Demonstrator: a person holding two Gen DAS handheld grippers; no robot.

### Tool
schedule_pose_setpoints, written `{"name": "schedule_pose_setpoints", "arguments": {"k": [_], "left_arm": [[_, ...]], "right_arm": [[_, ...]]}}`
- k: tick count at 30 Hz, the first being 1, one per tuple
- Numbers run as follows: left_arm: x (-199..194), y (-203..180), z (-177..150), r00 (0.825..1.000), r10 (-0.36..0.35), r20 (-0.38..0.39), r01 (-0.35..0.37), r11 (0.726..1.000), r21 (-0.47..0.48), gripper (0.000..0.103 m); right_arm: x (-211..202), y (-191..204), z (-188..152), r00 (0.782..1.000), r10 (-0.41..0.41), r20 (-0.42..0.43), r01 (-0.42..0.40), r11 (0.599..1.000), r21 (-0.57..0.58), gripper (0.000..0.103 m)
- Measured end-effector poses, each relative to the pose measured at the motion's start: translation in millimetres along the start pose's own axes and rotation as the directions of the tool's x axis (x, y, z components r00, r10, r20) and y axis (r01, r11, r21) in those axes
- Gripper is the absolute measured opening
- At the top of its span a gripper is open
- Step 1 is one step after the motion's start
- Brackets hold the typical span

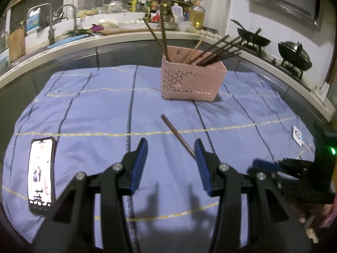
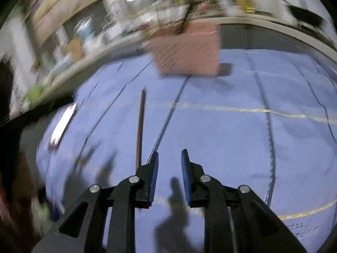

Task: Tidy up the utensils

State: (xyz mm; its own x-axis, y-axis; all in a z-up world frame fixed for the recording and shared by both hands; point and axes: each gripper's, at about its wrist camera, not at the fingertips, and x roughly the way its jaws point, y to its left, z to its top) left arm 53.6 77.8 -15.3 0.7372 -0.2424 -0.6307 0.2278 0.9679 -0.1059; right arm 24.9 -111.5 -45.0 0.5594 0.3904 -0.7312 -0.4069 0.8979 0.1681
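The left tool (image 1: pixel 169 162) hangs low in its frame with its blue pads wide apart and nothing between them. The right tool (image 2: pixel 169 175) stands at a narrower gap, also empty; in the left wrist view it shows as a dark shape at the right edge.

One loose chopstick (image 1: pixel 178 136) lies on the blue checked cloth (image 1: pixel 84 105), its near end just beside the left tool's right pad. In the right wrist view the same chopstick (image 2: pixel 140 128) runs up the frame, its near end hidden behind the left finger of the right tool.

My judgement: the step is picking up this last chopstick. The tool taking it should straddle the shaft crosswise and close gently so it does not roll on the soft cloth.

The left wrist view is sharp: the pink basket (image 1: pixel 190 82), upper centre, holds many chopsticks, and a lit phone (image 1: pixel 41 175) lies lower left. The right wrist view is motion-blurred, so the basket (image 2: pixel 189 52) is a smear.
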Motion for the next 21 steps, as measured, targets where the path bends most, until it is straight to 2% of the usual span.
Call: {"name": "schedule_pose_setpoints", "arguments": {"k": [6, 10, 11, 12, 14, 18, 21], "left_arm": [[11, 3, -10, 0.999, 0.008, -0.044, -0.008, 1.000, -0.012, 0.044], [6, 12, -18, 0.998, 0.020, -0.052, -0.022, 0.999, -0.035, 0.044], [5, 13, -20, 0.999, 0.023, -0.050, -0.025, 0.999, -0.037, 0.044], [3, 16, -21, 0.999, 0.026, -0.047, -0.028, 0.999, -0.044, 0.044], [1, 18, -23, 0.999, 0.026, -0.044, -0.029, 0.998, -0.049, 0.044], [-1, 20, -20, 0.999, 0.042, -0.019, -0.042, 0.999, -0.029, 0.044], [-2, 23, -15, 0.999, 0.040, 0.003, -0.040, 0.999, -0.025, 0.044]], "right_arm": [[19, 41, -21, 0.993, 0.057, -0.104, -0.068, 0.992, -0.106, 0.023], [34, 52, -20, 0.993, -0.012, -0.114, -0.004, 0.991, -0.135, 0.023], [35, 54, -20, 0.994, -0.020, -0.111, 0.005, 0.991, -0.135, 0.017], [36, 56, -19, 0.992, -0.039, -0.120, 0.022, 0.989, -0.145, 0.007], [33, 51, -18, 0.989, -0.012, -0.145, -0.003, 0.995, -0.104, 0.005], [12, 46, -2, 0.995, 0.001, -0.102, -0.008, 0.997, -0.072, 0.004], [-26, 50, 25, 0.999, -0.045, -0.002, 0.045, 0.993, -0.113, 0.004]]}}
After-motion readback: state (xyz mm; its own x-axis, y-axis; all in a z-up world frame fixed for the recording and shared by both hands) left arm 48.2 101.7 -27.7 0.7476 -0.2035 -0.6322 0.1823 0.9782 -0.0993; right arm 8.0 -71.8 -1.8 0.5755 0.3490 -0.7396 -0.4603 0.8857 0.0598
